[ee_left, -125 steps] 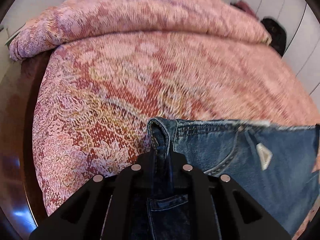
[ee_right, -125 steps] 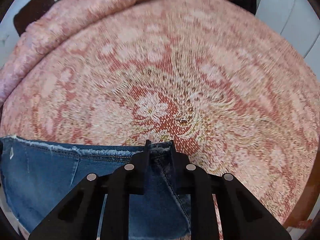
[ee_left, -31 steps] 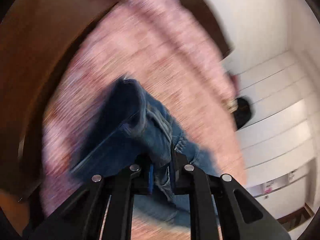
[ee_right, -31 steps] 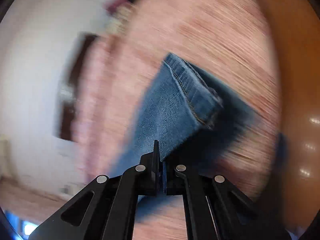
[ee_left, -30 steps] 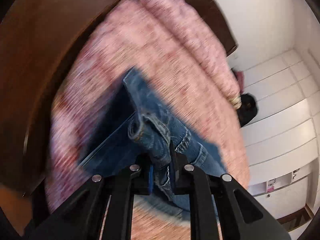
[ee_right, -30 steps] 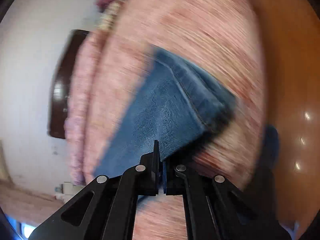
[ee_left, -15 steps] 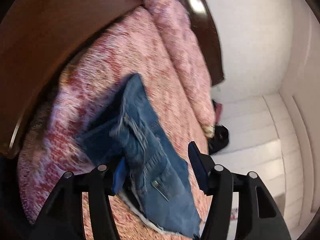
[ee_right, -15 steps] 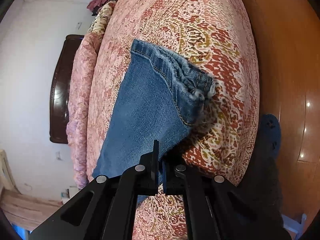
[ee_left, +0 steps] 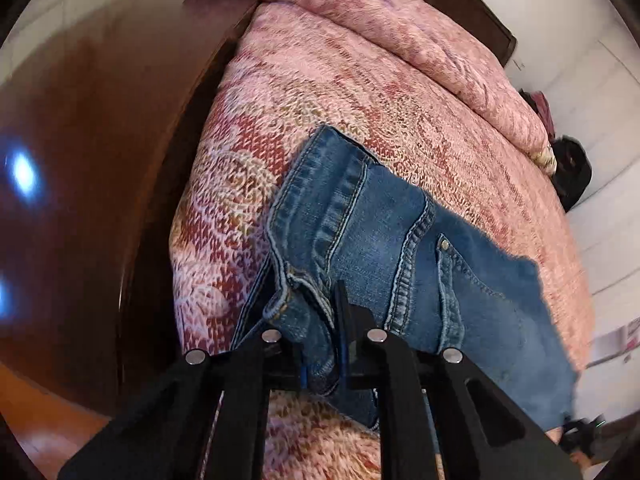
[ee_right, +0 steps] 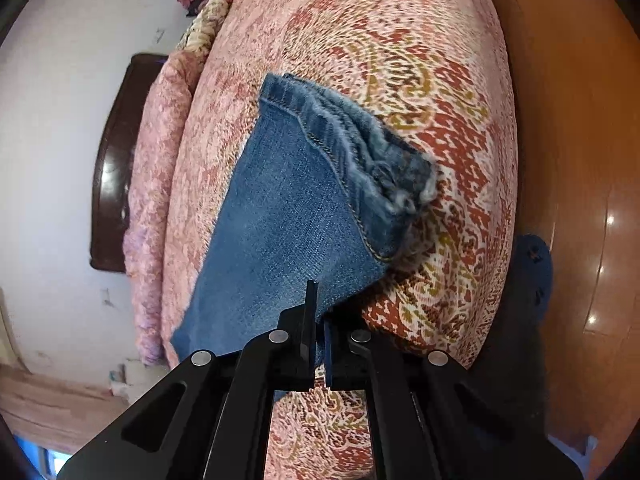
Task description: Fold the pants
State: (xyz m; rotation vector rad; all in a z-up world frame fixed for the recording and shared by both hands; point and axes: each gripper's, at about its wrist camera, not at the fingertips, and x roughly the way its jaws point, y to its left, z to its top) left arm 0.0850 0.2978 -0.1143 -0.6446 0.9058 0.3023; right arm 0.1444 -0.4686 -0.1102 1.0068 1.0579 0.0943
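Observation:
Blue denim pants (ee_left: 400, 248) lie across the pink patterned bedspread (ee_left: 360, 92). In the left wrist view the waistband end with belt loops and a pocket faces me, and my left gripper (ee_left: 320, 356) is shut on the bunched waistband edge. In the right wrist view the frayed leg hems (ee_right: 360, 148) are stacked on the bedspread (ee_right: 400, 40), and my right gripper (ee_right: 318, 340) is shut on the edge of the pants leg (ee_right: 288, 220) near the hems.
A folded pink quilt (ee_left: 400, 28) lies along the head of the bed by the dark wooden headboard (ee_right: 112, 160). The brown wooden floor (ee_right: 580, 160) lies beyond the bed edge. Dark clothes (ee_left: 572, 172) sit at the far side by the white wall.
Both grippers swung the pants round and laid them along the bed. Half a second ago my left gripper stood open over the waistband; now it is shut on it. The right stays shut.

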